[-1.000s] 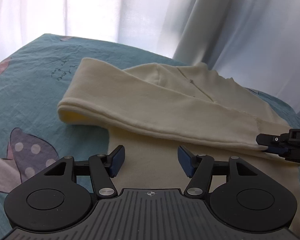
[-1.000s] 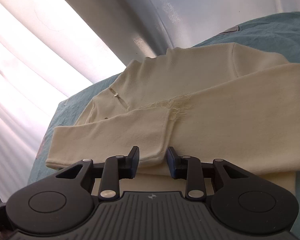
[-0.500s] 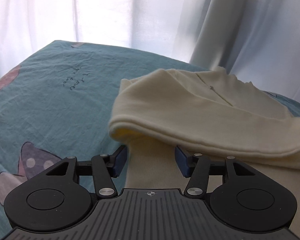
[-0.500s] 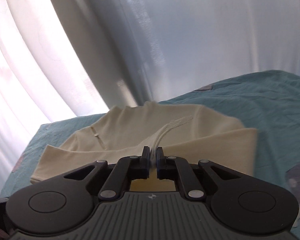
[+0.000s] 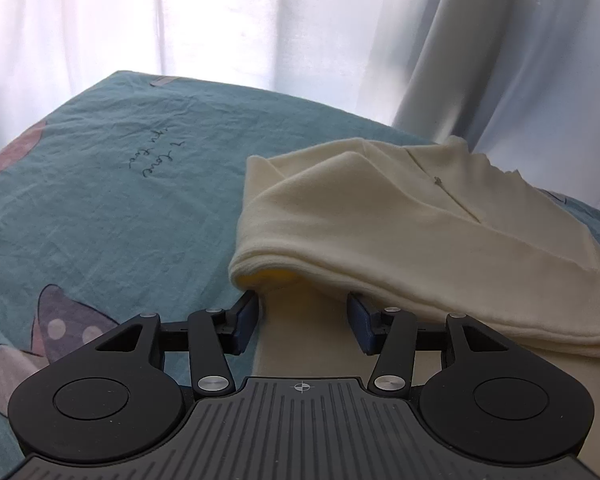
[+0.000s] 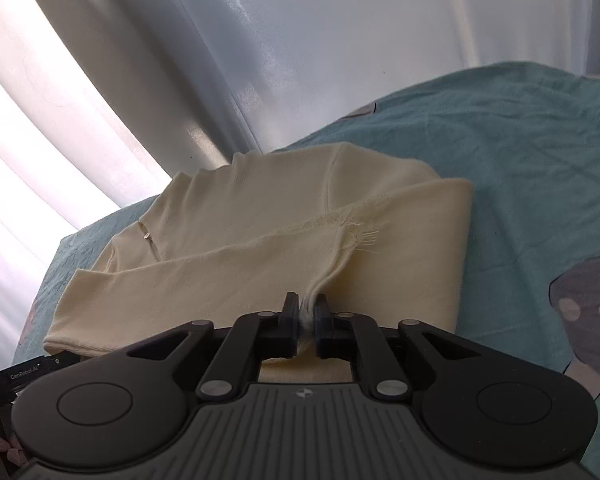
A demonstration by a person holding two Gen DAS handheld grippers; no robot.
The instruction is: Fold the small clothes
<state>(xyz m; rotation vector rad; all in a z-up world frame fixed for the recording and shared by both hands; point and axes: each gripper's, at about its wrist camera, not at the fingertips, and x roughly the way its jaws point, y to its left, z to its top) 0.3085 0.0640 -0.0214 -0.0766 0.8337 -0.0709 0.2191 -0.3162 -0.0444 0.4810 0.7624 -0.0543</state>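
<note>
Change: right gripper [image 6: 307,322] now pinches sweater [image 6: 260,240] hem, jaws nearly closed.
Left gripper [image 5: 302,322]: jaws wide, straddling sweater's near corner, gripping nothing.
Progress: sleeves folded across; body fold remaining.

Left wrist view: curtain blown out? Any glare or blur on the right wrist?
Left wrist: backlit curtain clips to white, cream top and bedsheet stay sharp. Right wrist: curtain overexposed at left, strong fisheye bend, top in focus.

Left gripper [image 5: 302,320]: black linkage arms, silver screws, blue pads, ribbed grey housing. Right gripper [image 6: 307,320]: same, dark pads.
</note>
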